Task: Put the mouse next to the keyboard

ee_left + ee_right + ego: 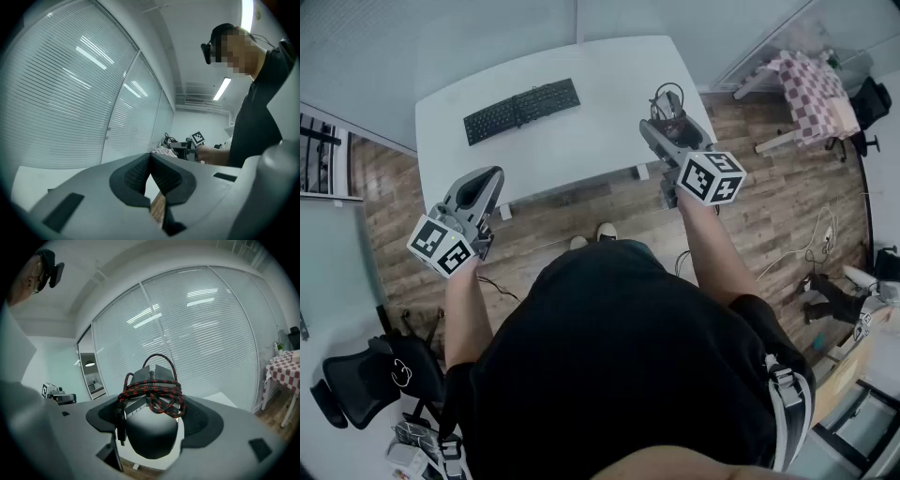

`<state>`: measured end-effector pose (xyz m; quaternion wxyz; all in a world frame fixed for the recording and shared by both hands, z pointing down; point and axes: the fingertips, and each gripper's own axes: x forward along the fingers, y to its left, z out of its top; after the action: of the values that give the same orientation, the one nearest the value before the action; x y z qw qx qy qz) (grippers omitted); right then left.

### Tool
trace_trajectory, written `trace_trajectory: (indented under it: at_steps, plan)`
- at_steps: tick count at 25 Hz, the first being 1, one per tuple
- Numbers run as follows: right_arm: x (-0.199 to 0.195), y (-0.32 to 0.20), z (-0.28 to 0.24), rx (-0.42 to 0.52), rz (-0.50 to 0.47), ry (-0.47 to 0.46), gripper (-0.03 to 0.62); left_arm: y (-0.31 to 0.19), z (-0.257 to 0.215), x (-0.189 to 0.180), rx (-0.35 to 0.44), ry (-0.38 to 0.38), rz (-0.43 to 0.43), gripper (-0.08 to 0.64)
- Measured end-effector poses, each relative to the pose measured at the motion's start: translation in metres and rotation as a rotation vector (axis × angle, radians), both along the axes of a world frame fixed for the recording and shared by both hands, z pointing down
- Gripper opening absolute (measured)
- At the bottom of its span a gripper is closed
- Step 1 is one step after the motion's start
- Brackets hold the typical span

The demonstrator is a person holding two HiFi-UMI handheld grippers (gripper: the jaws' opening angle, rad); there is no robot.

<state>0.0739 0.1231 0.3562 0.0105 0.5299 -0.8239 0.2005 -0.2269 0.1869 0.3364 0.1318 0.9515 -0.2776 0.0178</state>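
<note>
Clamping the cord-wrapped mouse [151,439], the right gripper [667,114] hovers — the left gripper [151,161] empty, jaws together.

A white, rounded desk [581,103] stands on a brown wooden plank floor [769,216]. A table draped in red-and-white checked cloth [811,94] stands well apart at upper right. A black office chair [366,384] sits lower left.
</note>
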Motion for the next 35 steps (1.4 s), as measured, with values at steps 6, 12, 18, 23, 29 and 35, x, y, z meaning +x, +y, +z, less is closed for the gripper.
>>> trace_trajectory:
  at_steps: [6, 12, 18, 23, 29, 35]
  plan:
    - [-0.01, 0.016, -0.004, 0.013, 0.006, 0.019, 0.405, 0.015, 0.001, -0.015, 0.014, 0.012, -0.006, 0.02]
    - [0.0, 0.025, -0.005, 0.013, 0.034, 0.034, 0.405, 0.019, -0.004, -0.011, 0.028, 0.016, 0.02, 0.021]
    - [0.001, 0.028, -0.01, 0.02, 0.061, 0.02, 0.405, 0.021, -0.014, -0.016, 0.053, 0.014, 0.033, 0.02]
    - [-0.009, 0.027, -0.013, 0.024, 0.065, 0.021, 0.405, 0.022, -0.013, -0.028, 0.05, 0.019, 0.035, 0.021]
    - [-0.02, 0.028, -0.014, 0.019, 0.061, 0.028, 0.405, 0.024, -0.011, -0.046, 0.047, 0.02, 0.027, 0.02]
    - [-0.021, 0.031, -0.016, 0.015, 0.059, 0.053, 0.405, 0.027, -0.013, -0.05, 0.059, 0.042, 0.021, 0.02]
